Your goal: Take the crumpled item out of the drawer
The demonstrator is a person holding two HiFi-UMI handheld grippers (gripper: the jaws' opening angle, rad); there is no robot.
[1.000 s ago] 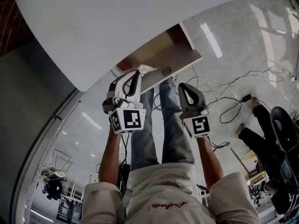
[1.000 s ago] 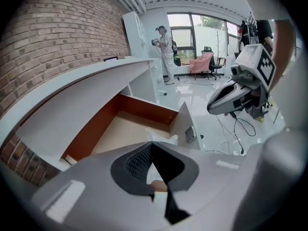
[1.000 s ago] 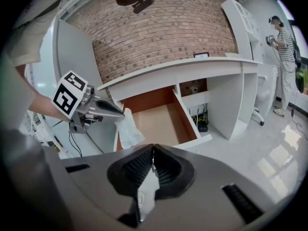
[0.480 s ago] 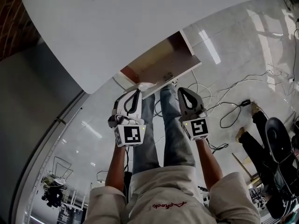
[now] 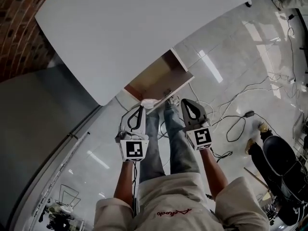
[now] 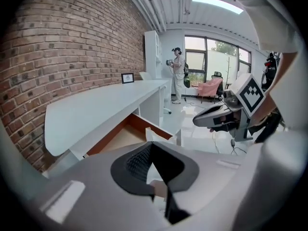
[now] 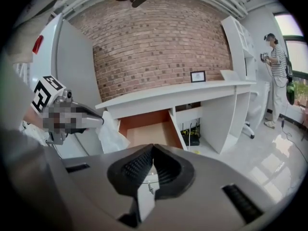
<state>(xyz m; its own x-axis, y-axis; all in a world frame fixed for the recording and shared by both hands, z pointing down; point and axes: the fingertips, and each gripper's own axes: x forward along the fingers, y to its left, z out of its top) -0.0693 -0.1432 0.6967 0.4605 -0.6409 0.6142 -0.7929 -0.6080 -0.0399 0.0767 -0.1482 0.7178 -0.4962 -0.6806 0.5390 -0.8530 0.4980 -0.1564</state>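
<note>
The open wooden drawer (image 5: 156, 78) juts out from under the white desk (image 5: 120, 37). My left gripper (image 5: 143, 106) is shut on the white crumpled item (image 5: 149, 101), which sits just at the drawer's front edge. In the right gripper view the crumpled item (image 7: 111, 133) hangs from the left gripper (image 7: 101, 121), in front of the drawer (image 7: 149, 134). In the left gripper view a bit of the crumpled item (image 6: 156, 136) shows past the left gripper (image 6: 152, 144). My right gripper (image 5: 184, 101) is shut and holds nothing, beside the left one; its jaws (image 7: 153, 146) meet.
Cables (image 5: 236, 114) trail over the tiled floor to the right, near a black chair (image 5: 284, 162). A brick wall (image 7: 159, 47) backs the desk, which carries a small picture frame (image 7: 198, 76). Another person (image 6: 178, 81) stands far off by the windows. A grey panel (image 5: 33, 129) stands at the left.
Both grippers have risen and drawn back from the drawer. The crumpled item has come up with the left gripper, from inside the drawer to its front edge.
</note>
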